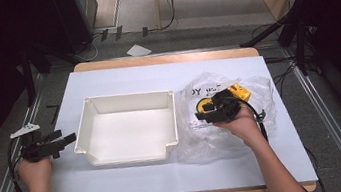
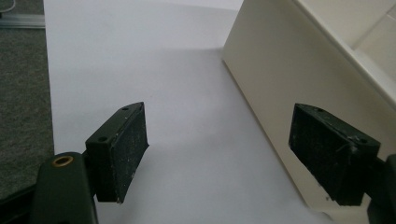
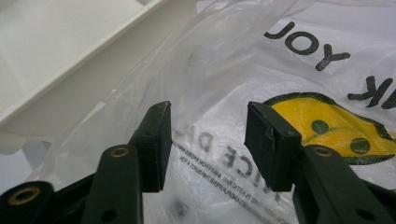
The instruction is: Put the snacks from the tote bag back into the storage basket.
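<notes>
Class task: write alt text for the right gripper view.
The right gripper hangs open, its two black jaws over a clear plastic bag printed with black letters and a yellow smiley face. A white tray's rim crosses the upper left.

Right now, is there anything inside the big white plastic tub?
No, the big white plastic tub is empty; the clear printed plastic bag lies beside it.
</notes>
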A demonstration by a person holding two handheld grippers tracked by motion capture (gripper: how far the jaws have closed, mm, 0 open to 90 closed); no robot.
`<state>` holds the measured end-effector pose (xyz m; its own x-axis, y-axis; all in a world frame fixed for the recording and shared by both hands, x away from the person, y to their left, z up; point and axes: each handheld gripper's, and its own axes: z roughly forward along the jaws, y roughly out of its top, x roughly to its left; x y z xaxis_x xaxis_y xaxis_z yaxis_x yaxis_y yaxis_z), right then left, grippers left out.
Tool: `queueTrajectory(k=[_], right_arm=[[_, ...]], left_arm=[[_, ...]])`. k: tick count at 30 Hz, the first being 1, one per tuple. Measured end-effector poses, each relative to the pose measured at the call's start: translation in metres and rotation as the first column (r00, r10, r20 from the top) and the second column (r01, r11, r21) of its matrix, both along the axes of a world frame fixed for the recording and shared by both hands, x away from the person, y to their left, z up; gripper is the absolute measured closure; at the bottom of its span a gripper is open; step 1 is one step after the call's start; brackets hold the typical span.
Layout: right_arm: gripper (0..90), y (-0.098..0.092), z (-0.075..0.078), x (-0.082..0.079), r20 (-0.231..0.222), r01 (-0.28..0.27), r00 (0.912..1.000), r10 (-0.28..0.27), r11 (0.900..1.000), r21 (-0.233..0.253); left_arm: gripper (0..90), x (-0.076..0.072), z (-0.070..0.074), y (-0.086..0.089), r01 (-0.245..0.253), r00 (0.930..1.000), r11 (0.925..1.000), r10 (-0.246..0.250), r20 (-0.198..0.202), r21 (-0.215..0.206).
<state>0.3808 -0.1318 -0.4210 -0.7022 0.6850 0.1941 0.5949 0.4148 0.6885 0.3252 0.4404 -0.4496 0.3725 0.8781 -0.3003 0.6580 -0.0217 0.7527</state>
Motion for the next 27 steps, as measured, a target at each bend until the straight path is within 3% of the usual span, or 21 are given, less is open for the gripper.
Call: queueTrajectory(k=[5,9,19,25,27], right_arm=[[48.9,-0.0012,-0.0001,0.0013,-0.015,-0.011,0.9998,0.011,1.000,0.011],[48.0,-0.0019,0.0030,0.0010,-0.002,-0.017,0.9999,0.017,1.000,-0.016],[46.6,-0.0030,0.0030,0.0035,-0.045,-0.002,0.9990,-0.001,0.999,-0.052],[46.2,-0.0031,0.0071,0.0044,-0.035,-0.008,0.9994,0.006,0.999,-0.053],[45.6,-0.0024,0.0081,0.0059,-0.052,0.000,0.9986,-0.003,0.998,-0.056]], left_arm=[[20.8,0.0005,-0.0014,-0.0005,0.002,0.9999,0.9998,-0.002,-0.014,0.020],[20.8,0.0005,-0.0015,0.0001,0.002,0.9999,0.9999,-0.002,-0.012,0.017],[20.9,0.0011,-0.0031,0.0005,0.001,0.9997,0.9998,0.000,-0.023,0.022],[20.9,-0.0005,-0.0036,0.0018,-0.001,0.9997,0.9997,0.002,-0.025,0.024],[20.8,-0.0012,-0.0036,0.0020,-0.002,0.9997,0.9997,0.003,-0.025,0.024]])
